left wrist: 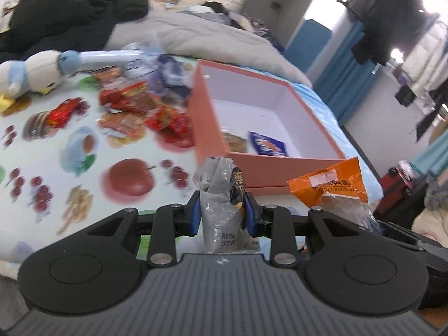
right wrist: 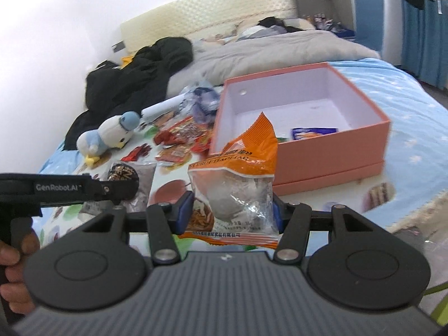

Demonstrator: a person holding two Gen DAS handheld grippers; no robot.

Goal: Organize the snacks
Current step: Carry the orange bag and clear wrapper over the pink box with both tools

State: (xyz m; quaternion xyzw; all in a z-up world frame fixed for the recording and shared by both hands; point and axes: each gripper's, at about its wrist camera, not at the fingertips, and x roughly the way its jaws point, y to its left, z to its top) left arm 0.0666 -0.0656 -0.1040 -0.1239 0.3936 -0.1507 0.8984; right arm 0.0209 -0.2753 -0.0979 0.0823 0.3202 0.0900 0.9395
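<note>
My left gripper (left wrist: 222, 212) is shut on a grey-and-black snack packet (left wrist: 221, 196), held above the fruit-print cloth in front of the open pink box (left wrist: 212, 128). My right gripper (right wrist: 228, 210) is shut on an orange-and-clear snack packet (right wrist: 238, 173), also in front of the pink box (right wrist: 336, 151). That orange packet shows at the right in the left wrist view (left wrist: 330, 184). The left gripper with its grey packet (right wrist: 131, 179) shows at the left in the right wrist view. The box holds a blue packet (left wrist: 268, 144) and one other packet. A pile of red snack packets (left wrist: 140, 106) lies left of the box.
A blue-and-white plush toy (left wrist: 30, 72) lies at the cloth's far left. Black clothes (left wrist: 70, 14) and a grey duvet (left wrist: 210, 36) lie behind on the bed. The bed's right edge drops off past the box.
</note>
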